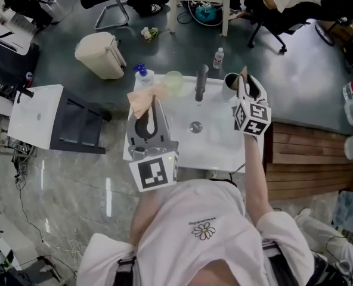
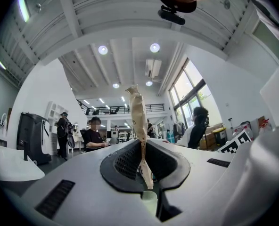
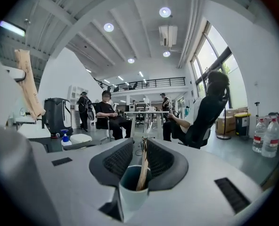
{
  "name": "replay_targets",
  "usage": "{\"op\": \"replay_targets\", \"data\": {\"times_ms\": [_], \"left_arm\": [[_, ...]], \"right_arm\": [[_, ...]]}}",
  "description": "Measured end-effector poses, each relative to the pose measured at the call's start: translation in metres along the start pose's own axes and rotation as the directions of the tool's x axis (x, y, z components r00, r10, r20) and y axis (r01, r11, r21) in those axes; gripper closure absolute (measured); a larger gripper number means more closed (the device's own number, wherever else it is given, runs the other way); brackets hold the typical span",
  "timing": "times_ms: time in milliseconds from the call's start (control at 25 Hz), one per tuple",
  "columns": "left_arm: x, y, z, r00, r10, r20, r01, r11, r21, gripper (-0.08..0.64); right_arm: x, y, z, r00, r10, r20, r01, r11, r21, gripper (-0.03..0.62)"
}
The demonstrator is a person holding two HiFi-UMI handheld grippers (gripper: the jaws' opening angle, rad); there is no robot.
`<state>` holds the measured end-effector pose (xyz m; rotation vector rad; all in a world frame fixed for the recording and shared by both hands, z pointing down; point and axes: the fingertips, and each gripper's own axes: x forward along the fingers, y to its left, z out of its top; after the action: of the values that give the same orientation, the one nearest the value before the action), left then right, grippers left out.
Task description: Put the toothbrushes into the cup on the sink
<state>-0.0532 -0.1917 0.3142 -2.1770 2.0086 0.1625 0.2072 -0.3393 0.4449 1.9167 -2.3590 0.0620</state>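
Though busy with desks and seated people beyond the sink [image 1: 218,145], leaves room enough to work. Looks smooth and glazed on the sink's rim, so likely slick for anything set down. Shows the cup [image 3: 130,187] at the sink's right rear, under the right gripper [image 3: 139,142], jaws narrow and seemingly loose beside a standing toothbrush [image 3: 142,168] inside. Pinches, in the left gripper [image 2: 143,144] over the sink's left rear, a paper-sleeved toothbrush [image 2: 138,121]: probably light and stiff, sleeve crushable and slippery; best gripped mid-length.
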Motion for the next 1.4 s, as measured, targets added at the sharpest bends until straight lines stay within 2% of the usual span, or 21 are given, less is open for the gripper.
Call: {"op": "replay_targets", "data": {"times_ms": [120, 200, 440, 600, 720, 880, 1120, 1400], "left_arm": [[0.000, 0.000, 0.003, 1.000, -0.009, 0.007, 0.009, 1.000, -0.006, 0.525], [0.001, 0.000, 0.006, 1.000, -0.016, 0.016, 0.016, 1.000, -0.013, 0.525], [0.001, -0.005, 0.021, 0.998, -0.034, 0.052, 0.035, 0.999, -0.020, 0.525], [-0.002, -0.005, 0.026, 0.997, -0.038, 0.065, 0.039, 0.999, -0.019, 0.525], [-0.001, -0.006, 0.028, 0.996, -0.042, 0.079, 0.044, 0.999, -0.024, 0.525], [-0.004, -0.009, 0.027, 0.995, -0.043, 0.086, 0.044, 0.999, -0.014, 0.525], [-0.006, -0.011, 0.025, 0.995, -0.050, 0.088, 0.051, 0.999, -0.009, 0.525], [-0.006, -0.009, 0.027, 0.995, -0.052, 0.088, 0.053, 0.999, -0.005, 0.525]], "right_arm": [[-0.010, 0.004, 0.036, 0.996, -0.027, 0.083, 0.038, 0.992, -0.124, 0.537], [-0.019, 0.009, 0.063, 0.987, -0.028, 0.156, 0.054, 0.984, -0.171, 0.537], [-0.062, 0.024, 0.130, 0.943, -0.012, 0.333, 0.080, 0.979, -0.190, 0.537], [-0.100, 0.047, 0.155, 0.911, 0.025, 0.412, 0.063, 0.978, -0.199, 0.540], [-0.120, 0.068, 0.158, 0.906, 0.062, 0.419, 0.034, 0.975, -0.218, 0.549], [-0.140, 0.084, 0.151, 0.900, 0.067, 0.430, 0.009, 0.985, -0.172, 0.574], [-0.151, 0.098, 0.124, 0.922, 0.070, 0.380, -0.018, 0.990, -0.141, 0.580], [-0.153, 0.107, 0.128, 0.920, 0.089, 0.382, -0.039, 0.990, -0.135, 0.580]]}}
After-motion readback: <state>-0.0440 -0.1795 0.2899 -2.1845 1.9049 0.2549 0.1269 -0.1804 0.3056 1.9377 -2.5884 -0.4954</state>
